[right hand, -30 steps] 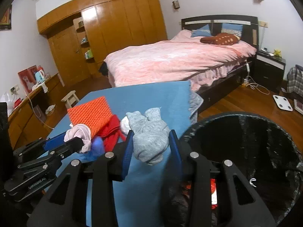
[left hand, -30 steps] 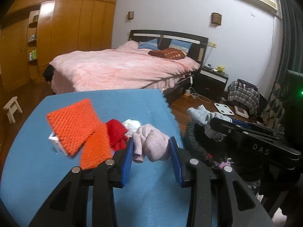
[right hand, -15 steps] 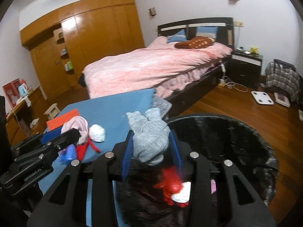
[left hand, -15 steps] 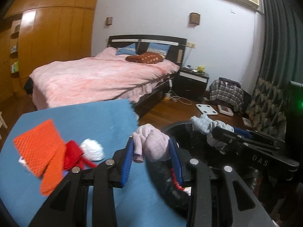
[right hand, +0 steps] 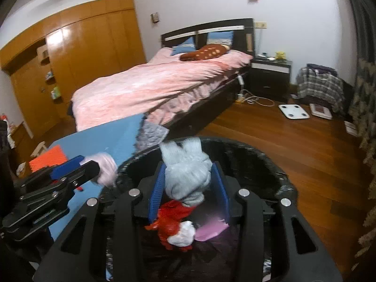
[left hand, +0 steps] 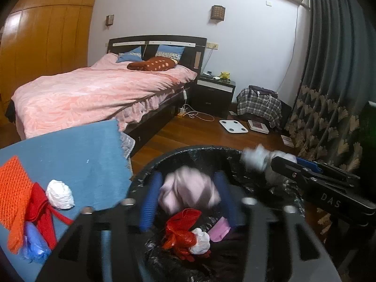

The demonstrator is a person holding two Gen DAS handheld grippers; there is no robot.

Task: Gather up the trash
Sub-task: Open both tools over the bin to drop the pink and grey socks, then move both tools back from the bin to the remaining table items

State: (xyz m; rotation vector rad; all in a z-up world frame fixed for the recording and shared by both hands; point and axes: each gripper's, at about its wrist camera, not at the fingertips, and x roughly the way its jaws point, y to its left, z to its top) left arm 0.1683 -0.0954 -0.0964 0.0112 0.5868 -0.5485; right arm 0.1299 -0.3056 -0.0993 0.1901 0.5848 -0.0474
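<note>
My left gripper (left hand: 188, 197) is over the black trash bin (left hand: 202, 151) with a pink bundle (left hand: 188, 192) between its blue pads; the jaws stand wider than before and the view is blurred. My right gripper (right hand: 189, 188) is over the same bin (right hand: 258, 162) with a grey sock bundle (right hand: 185, 171) between its blue pads, jaws also spread wider. The bin holds red, white and pink trash (left hand: 185, 235). On the blue table (left hand: 77, 155) lie an orange knit cloth (left hand: 14, 188), a red item (left hand: 40, 202), a white wad (left hand: 60, 195) and a blue wrapper (left hand: 34, 242).
A pink bed (left hand: 94, 94) stands behind the table. A nightstand (left hand: 215, 91), plaid bag (left hand: 258, 103) and white scale (left hand: 233, 126) sit on the wooden floor. A dark curtain (left hand: 329, 70) hangs at right. Wooden wardrobes (right hand: 70, 58) line the left wall.
Both grippers swung right from the table to over the bin. Both pairs of jaws have spread wider around their bundles, and the left view is now blurred.
</note>
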